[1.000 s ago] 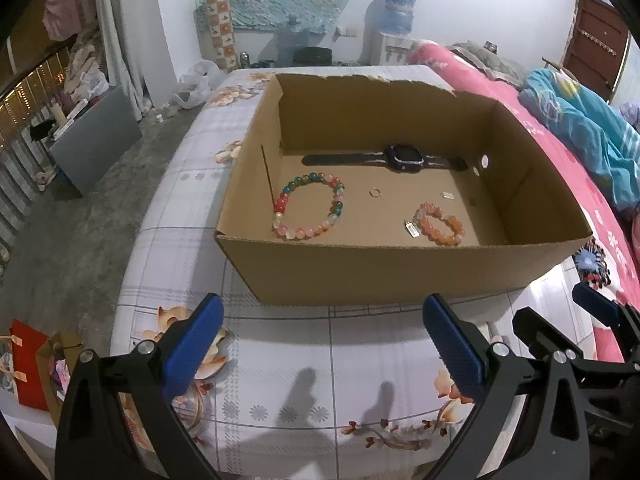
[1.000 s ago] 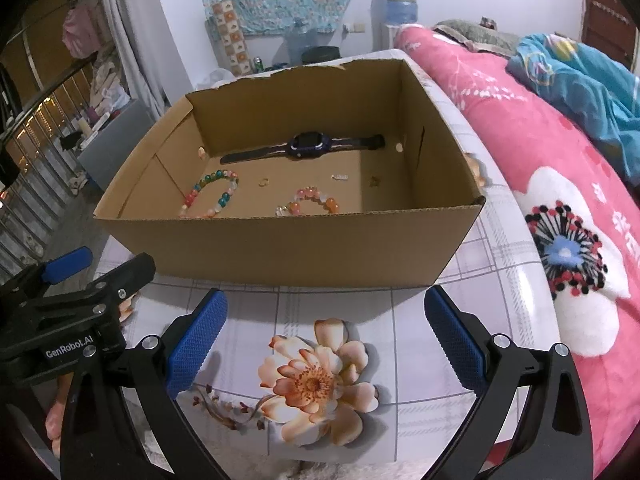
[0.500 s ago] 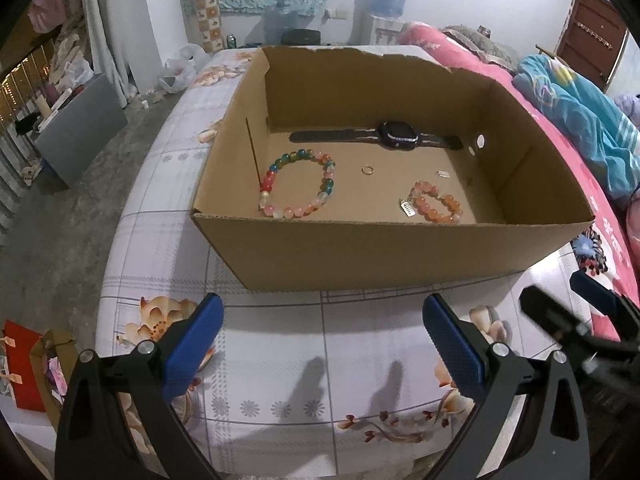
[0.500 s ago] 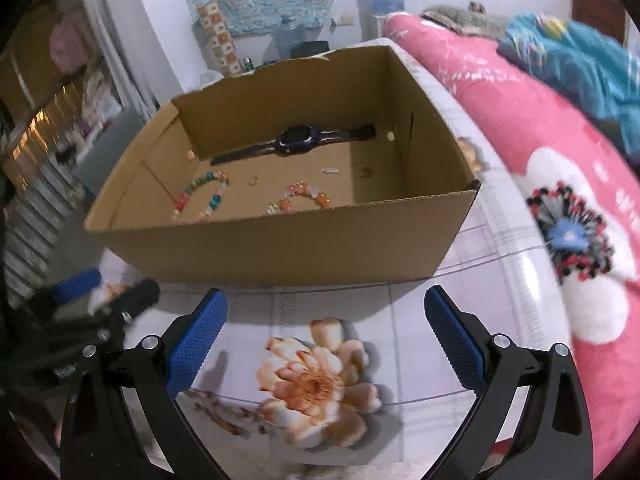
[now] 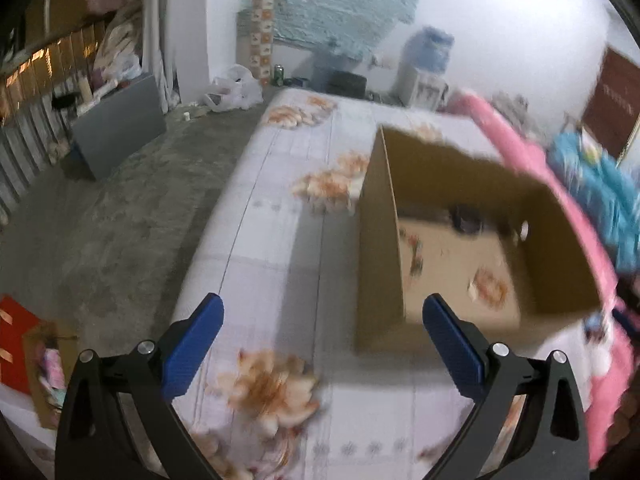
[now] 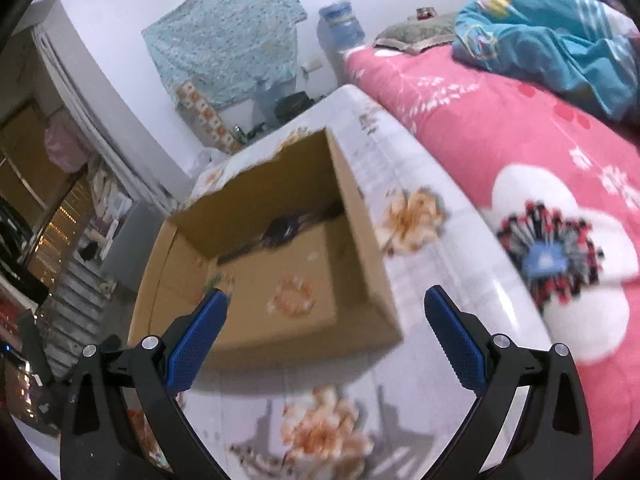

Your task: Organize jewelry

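Note:
An open cardboard box [image 5: 380, 248] [image 6: 360, 240] stands on a floral white tablecloth. Inside it lie a black watch [image 5: 466, 218] [image 6: 282, 230], an orange bead bracelet [image 5: 489, 289] [image 6: 294, 295] and a multicoloured bead bracelet [image 5: 416, 252], all blurred. My left gripper [image 5: 322, 348] is open and empty, above the cloth left of the box's near corner. My right gripper [image 6: 326, 344] is open and empty, in front of the box's near right corner.
The table's left edge [image 5: 208, 240] drops to a grey floor [image 5: 100, 240]. A pink floral bed [image 6: 540, 160] with a blue blanket [image 6: 552, 48] runs along the right. A water dispenser [image 5: 426, 64] and a grey panel [image 5: 120, 132] stand behind.
Both views have swung sharply and blurred. The left gripper moved left, so the box sits to its right. The right gripper tilted and moved right. Both stay open.

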Demonstrator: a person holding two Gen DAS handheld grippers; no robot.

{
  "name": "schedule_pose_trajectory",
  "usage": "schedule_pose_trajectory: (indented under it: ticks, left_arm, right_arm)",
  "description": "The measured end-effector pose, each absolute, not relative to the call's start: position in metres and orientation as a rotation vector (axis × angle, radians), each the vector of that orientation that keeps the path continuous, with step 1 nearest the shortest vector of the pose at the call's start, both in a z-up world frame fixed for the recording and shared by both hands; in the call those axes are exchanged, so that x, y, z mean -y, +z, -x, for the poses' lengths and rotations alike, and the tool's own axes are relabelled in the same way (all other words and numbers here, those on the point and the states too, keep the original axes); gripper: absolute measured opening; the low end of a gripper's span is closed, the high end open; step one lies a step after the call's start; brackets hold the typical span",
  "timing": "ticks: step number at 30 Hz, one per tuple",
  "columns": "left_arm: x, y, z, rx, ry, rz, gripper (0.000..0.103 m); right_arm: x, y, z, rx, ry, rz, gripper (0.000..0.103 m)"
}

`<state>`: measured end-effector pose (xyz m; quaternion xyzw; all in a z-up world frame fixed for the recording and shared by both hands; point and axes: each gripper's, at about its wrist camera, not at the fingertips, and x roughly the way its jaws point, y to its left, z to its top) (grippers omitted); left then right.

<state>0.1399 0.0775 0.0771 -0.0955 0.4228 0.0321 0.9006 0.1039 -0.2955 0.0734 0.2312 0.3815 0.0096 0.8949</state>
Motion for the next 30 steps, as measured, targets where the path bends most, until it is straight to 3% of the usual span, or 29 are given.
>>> schedule_pose_trajectory:
  ticks: [5,7,10,12,17,30]
  left_arm:
    - [-0.062,0.070,-0.186,-0.932,0.009,0.210,0.098]
    - [-0.048,0.062,-0.200,-0.967,-0.026,0.164,0.098]
    - [-0.034,0.041,-0.215,-1.027,-0.023,0.105,0.098]
    - [-0.031,0.030,-0.222,-1.075,-0.023,0.091,0.098]
    - [-0.028,0.014,-0.215,-1.134,-0.038,0.094,0.098]
    - [-0.022,0.013,-0.171,-1.173,-0.079,0.056,0.098]
  right_arm:
    - [0.306,0.045,-0.152,-0.897,0.013,-0.510,0.090]
    - [0.304,0.034,-0.159,-0.933,0.012,-0.508,0.084]
    - [0.298,0.022,-0.166,-0.976,0.023,-0.494,0.064]
    - [0.296,0.015,-0.168,-1.009,0.028,-0.481,0.039]
    - [0.304,0.016,-0.162,-1.023,0.033,-0.455,0.020]
    - [0.303,0.018,-0.113,-1.031,0.052,-0.477,0.019]
